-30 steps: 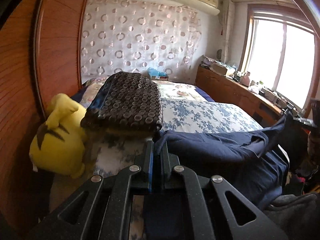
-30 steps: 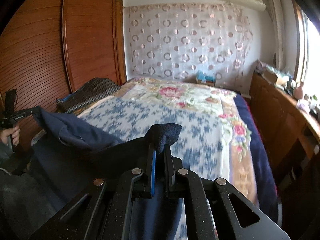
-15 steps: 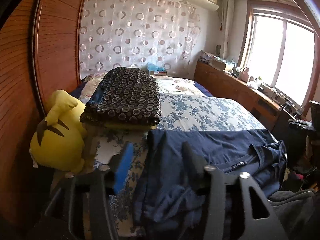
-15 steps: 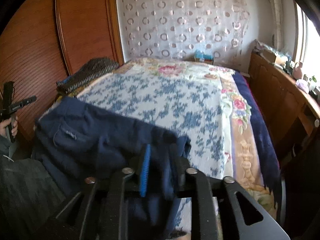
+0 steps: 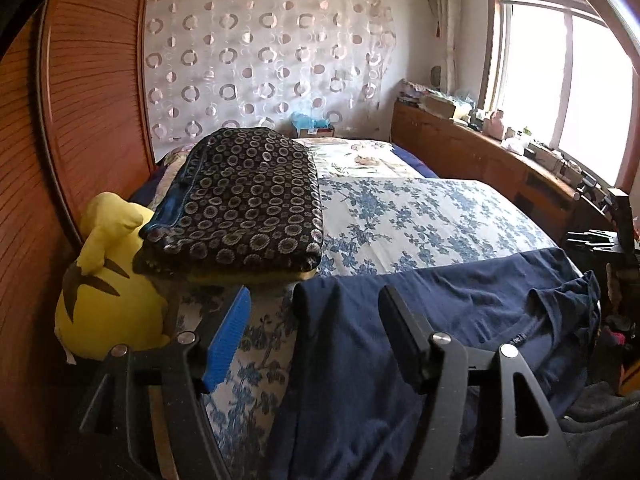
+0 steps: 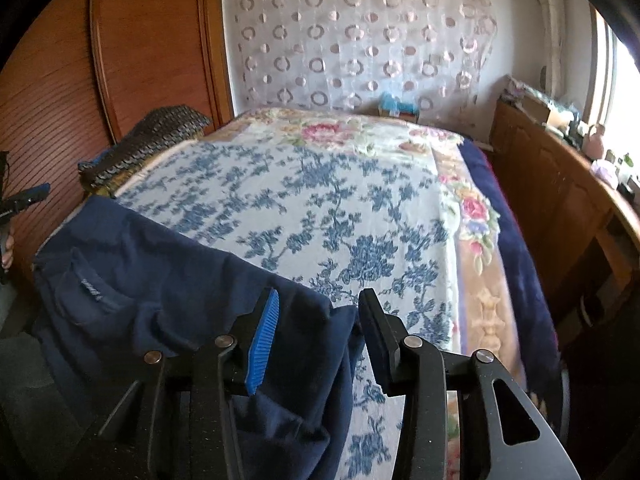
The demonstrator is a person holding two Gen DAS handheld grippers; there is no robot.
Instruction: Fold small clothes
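A navy blue garment point(image 5: 460, 304) lies spread across the near edge of the bed, its collar and label toward the right in the left wrist view. My left gripper point(image 5: 314, 300) is over its left corner, jaws opening, the cloth loose between them and not pinched. In the right wrist view the same garment point(image 6: 168, 280) drapes over the bed edge. My right gripper point(image 6: 316, 302) is over its other corner, jaws opening, fabric lying free between the blue pad point(image 6: 264, 340) and the black finger.
A folded dark blanket with ring pattern point(image 5: 248, 204) sits on the bed point(image 5: 420, 220) beside a yellow plush toy point(image 5: 104, 288). A wooden wardrobe point(image 6: 152, 48) runs along the left, a wooden counter point(image 5: 480, 160) under the window. A hand point(image 6: 7, 246) shows at far left.
Both grippers were shut on the garment's corners and held it lifted. They have let go and opened, and the garment now lies flat along the bed edge. Both hands drew back.
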